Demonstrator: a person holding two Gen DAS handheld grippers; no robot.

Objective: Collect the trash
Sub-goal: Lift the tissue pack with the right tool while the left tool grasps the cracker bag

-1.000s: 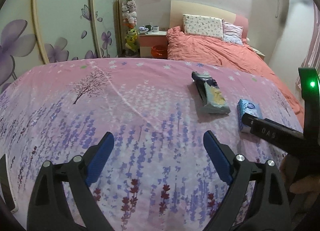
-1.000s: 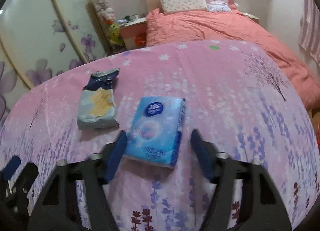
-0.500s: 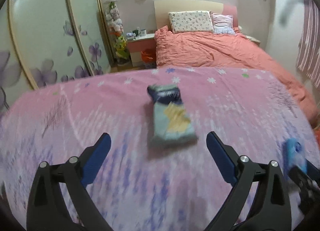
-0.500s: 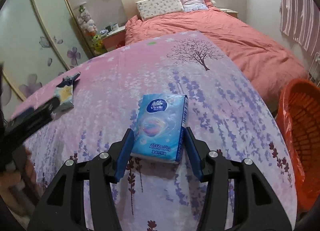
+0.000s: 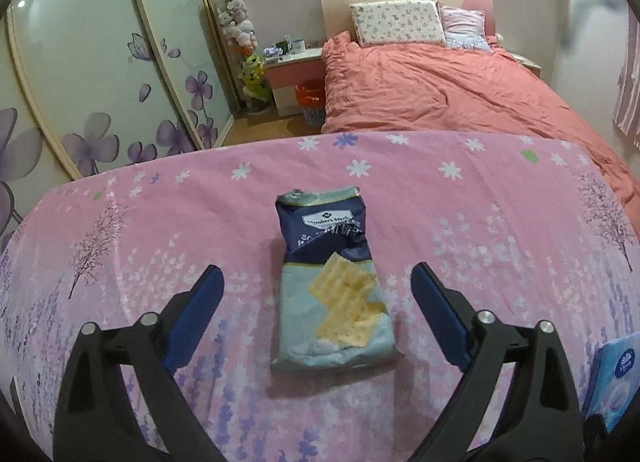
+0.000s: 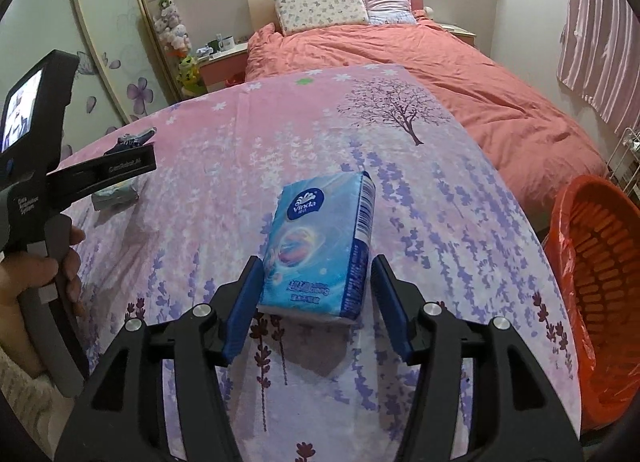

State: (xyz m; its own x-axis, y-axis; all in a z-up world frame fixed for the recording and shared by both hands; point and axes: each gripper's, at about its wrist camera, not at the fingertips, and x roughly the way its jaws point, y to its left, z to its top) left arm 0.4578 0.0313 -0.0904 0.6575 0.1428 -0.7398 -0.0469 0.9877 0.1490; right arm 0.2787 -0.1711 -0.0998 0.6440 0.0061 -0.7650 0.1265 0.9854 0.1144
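A pink flowered sheet covers the surface. An orange basket stands off its right edge. The right gripper pinches a blue tissue pack, tilted up near the right edge. The left gripper, spread wide, straddles a cracker wrapper lying mid-surface without touching it.

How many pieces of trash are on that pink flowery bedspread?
2. A cracker wrapper lies flat between the open left claw's fingers. A blue tissue pack is clamped in the right claw, lifted off the bedspread. Others may lie outside view.
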